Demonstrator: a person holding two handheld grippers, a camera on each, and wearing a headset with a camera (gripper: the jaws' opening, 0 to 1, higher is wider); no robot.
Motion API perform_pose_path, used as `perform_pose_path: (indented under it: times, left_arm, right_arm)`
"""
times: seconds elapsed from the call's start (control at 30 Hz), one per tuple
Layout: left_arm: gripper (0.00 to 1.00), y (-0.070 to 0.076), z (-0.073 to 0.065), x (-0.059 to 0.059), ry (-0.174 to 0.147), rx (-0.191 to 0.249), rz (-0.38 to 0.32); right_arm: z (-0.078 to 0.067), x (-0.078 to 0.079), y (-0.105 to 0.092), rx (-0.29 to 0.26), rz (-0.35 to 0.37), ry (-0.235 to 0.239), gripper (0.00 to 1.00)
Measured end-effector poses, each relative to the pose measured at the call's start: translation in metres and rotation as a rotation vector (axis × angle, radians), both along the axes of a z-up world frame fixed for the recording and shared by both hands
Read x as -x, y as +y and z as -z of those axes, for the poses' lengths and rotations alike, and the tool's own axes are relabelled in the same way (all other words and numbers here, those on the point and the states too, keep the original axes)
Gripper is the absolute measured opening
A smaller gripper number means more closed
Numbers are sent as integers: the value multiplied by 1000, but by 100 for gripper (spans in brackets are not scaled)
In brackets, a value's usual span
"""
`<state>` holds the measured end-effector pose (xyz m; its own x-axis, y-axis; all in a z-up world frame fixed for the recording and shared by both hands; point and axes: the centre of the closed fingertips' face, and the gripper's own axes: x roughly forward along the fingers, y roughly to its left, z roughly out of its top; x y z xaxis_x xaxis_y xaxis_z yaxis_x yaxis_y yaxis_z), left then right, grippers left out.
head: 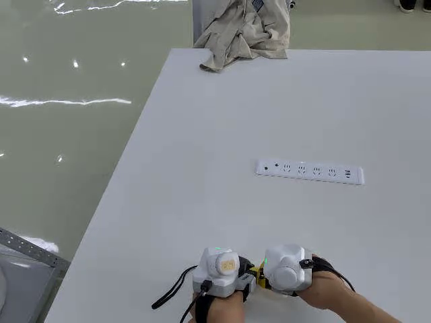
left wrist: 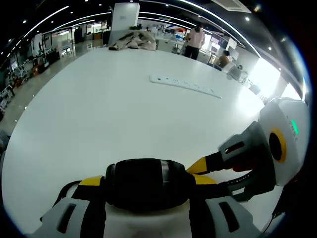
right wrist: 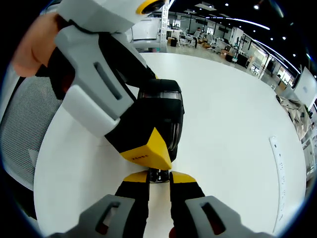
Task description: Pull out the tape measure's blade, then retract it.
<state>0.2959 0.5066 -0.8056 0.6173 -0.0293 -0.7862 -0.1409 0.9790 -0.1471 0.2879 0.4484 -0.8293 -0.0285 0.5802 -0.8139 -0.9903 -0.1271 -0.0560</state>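
— So, where is the tape measure (right wrist: 168, 114)?

— Low over the tabletop (head: 269, 114), at its near edge. The left tongs (left wrist: 147, 181) are clamped across its black case, one yellow-tipped jaw on either side.

— And the right tongs (right wrist: 159, 177)?

— Drawn narrow, nipping the small metal blade tip (right wrist: 158, 174) right at the case. The two tools sit just beside each other.

— Anything else on the tabletop?

— A white power strip (head: 310, 171) lies well apart, further out, and a beige garment (head: 246, 33) is heaped at the far edge.
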Motion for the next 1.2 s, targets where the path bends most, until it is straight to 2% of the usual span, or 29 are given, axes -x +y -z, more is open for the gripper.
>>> perform_pose_path:
  times: [0.17,0.63,1.2]
  left_arm:
    - [67,0,0,0,4,11,-6]
    - [67,0,-1,2,-5,-9,21]
    - [69,-2,-5,6,-19,18,42]
  right_arm:
    - [-1,0,0,-1,15,-1,16]
    - [-2,-3,-1,0,67,-11,19]
    - [-5,-10,-10,-24,227,11,27]
